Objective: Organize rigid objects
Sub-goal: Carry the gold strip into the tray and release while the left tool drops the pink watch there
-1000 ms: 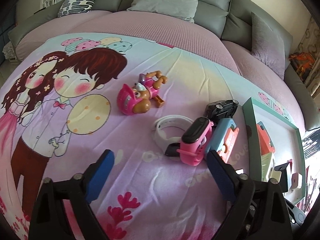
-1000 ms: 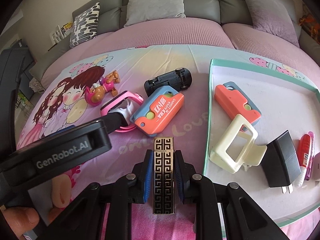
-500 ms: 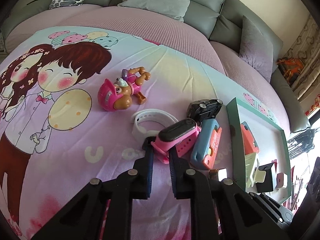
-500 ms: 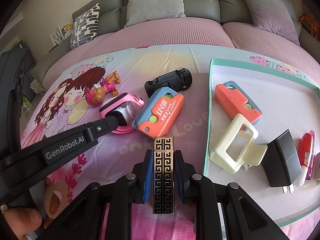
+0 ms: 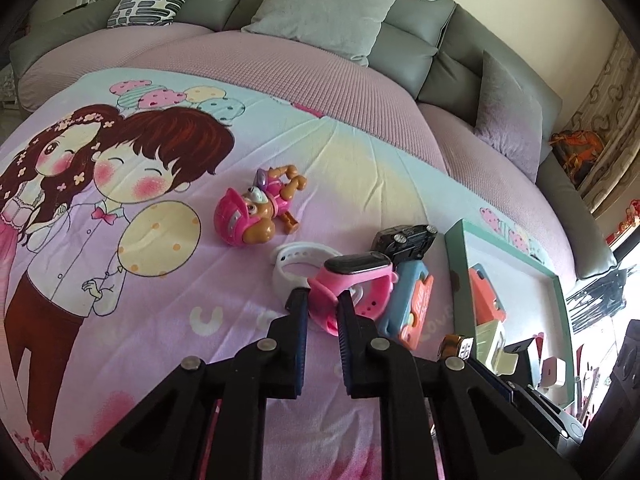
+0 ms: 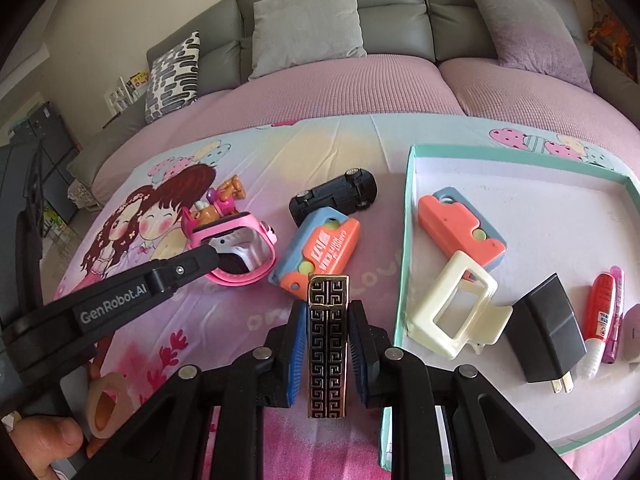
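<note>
Bedspread (image 5: pixel 168 320); left claw (image 5: pixel 322 300) downtilted, gripping pink watch (image 5: pixel 356 280).

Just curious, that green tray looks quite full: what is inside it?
Inside the tray: an orange-blue toy, a cream clip, a black plug, a red tube and a pink pen. At the picture's right edge a pale thing is cut off.

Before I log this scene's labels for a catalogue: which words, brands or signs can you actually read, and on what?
"GenRobot.AI": white lettering on the left gripper arm.
"LOVE", partly covered: white letters printed on the cartoon bedsheet.
White lettering on the orange-and-blue toy case: not legible.
Label on the red tube in the tray: too small to read.
Books by the sofa: blurred.
</note>
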A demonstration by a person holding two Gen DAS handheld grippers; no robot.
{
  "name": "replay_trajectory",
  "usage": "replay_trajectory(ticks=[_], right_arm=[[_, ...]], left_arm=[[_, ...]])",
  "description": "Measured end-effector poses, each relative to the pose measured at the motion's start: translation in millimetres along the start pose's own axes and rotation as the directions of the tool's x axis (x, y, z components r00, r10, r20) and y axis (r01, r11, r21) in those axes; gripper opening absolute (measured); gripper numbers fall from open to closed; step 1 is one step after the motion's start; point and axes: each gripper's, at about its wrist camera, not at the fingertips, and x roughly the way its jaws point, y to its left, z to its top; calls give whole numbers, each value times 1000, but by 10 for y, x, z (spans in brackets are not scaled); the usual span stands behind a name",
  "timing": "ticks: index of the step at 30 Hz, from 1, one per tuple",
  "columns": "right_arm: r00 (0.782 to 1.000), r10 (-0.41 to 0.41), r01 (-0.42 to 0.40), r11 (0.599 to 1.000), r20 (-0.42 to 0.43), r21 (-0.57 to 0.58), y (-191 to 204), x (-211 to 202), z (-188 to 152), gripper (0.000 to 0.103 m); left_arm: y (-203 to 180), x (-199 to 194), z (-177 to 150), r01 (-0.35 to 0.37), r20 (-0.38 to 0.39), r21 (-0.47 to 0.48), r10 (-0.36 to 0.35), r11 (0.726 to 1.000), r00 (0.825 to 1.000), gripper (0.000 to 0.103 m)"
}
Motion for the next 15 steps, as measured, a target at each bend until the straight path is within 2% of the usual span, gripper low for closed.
replay_trajectory(ticks=[8,15], right_arm=[[997,24,-24,1000,70,-2,16,-150,47,22],[995,32,-32,999,95,-1,19,-212,84,22]], left_arm=[[-19,-225,52,11,66,2,-11,1000,998,11],[-58,-312,70,19,90,12,-20,1000,996,11]])
